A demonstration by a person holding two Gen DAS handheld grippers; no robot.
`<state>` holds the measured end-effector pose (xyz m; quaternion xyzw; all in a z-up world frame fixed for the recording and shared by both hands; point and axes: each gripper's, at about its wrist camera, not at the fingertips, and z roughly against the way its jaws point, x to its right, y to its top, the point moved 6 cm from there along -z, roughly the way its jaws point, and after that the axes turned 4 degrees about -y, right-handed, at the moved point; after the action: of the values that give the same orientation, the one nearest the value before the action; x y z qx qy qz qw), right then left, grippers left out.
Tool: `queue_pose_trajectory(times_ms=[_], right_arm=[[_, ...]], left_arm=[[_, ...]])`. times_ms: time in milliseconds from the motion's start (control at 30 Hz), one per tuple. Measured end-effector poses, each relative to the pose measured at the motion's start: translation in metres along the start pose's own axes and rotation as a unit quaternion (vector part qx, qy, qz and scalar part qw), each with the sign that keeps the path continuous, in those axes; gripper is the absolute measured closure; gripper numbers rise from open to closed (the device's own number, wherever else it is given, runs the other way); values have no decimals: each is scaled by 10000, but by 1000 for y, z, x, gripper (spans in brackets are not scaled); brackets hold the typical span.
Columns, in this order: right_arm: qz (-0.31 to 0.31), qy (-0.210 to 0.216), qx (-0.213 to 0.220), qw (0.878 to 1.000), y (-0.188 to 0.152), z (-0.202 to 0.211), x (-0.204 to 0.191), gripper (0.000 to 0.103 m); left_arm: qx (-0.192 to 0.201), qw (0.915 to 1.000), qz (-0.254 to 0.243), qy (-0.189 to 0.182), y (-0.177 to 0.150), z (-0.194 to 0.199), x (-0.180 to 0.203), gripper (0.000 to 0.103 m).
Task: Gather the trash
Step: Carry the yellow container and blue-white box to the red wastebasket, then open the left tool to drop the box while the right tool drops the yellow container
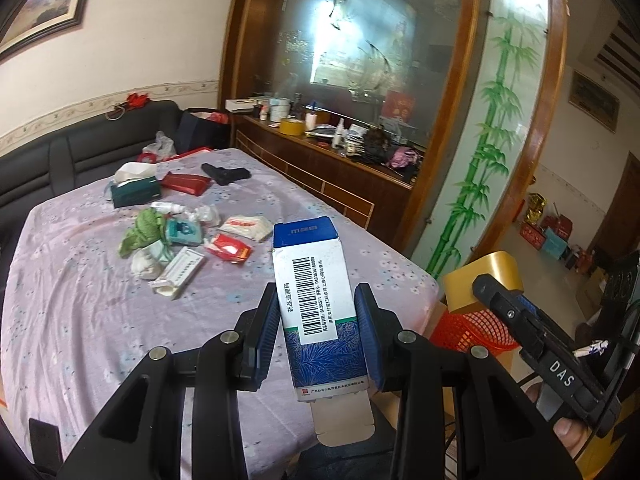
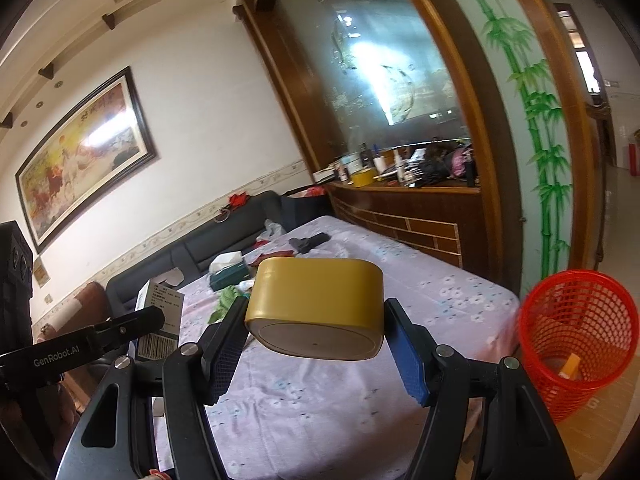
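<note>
Holding two pieces of trash at once, the grippers are seen above the near end of the table. A blue and white medicine box [image 1: 320, 308] is pinched between the pads of the left gripper [image 1: 318, 332]. Its flaps are open at both ends, and it is lifted clear of the purple flowered tablecloth [image 1: 80, 320]. A yellow oval container [image 2: 316, 308] is squeezed between the wide-set pads of the right gripper [image 2: 316, 344], with its pale flat end turned toward the camera. It is also held up in the air.

A red mesh basket [image 2: 580, 344] is seen on the floor, just beside the table's corner and to the right of the right gripper. Something yellow is already lying at its bottom, so a little of the job looks done. Neither held thing is over the basket yet, so both are still to be dropped in.

Much is left on the table. A loose heap is seen well apart from the grippers: a crumpled green wrapper [image 1: 144, 232], a red and white packet [image 1: 230, 248], a white packet [image 1: 248, 226], a teal pack [image 1: 184, 232] and a white pill strip [image 1: 180, 272]. Farther back, a green tissue box [image 1: 134, 190] and a black toy gun [image 1: 226, 174] are lying; it cannot be told whether these count as trash. The job looks to be at an early stage.
</note>
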<state>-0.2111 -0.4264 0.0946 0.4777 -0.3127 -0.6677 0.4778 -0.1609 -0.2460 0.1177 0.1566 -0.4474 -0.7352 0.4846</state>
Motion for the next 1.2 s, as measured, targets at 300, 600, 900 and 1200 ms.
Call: queue_pose_trajectory(times_ms=[300,600,900,1200], right_arm=[[-259,-400,58,9988,6,9,44,32],[-622,-945,259,9932,22,30,104,32],[-1108,-1473,367,9822,30,49,174,32],[-1475,-1841,261,9714,20,51,228,32]], left_arm=[[-163,9992,-223,-301,2,-25,32,67],[-528,9910,-295,-1193,10,-64,84,67],[-719,9732,-626,-2092,13,-106,151,67],[-1197,9542,-799,-2623,14,-173,220,67]])
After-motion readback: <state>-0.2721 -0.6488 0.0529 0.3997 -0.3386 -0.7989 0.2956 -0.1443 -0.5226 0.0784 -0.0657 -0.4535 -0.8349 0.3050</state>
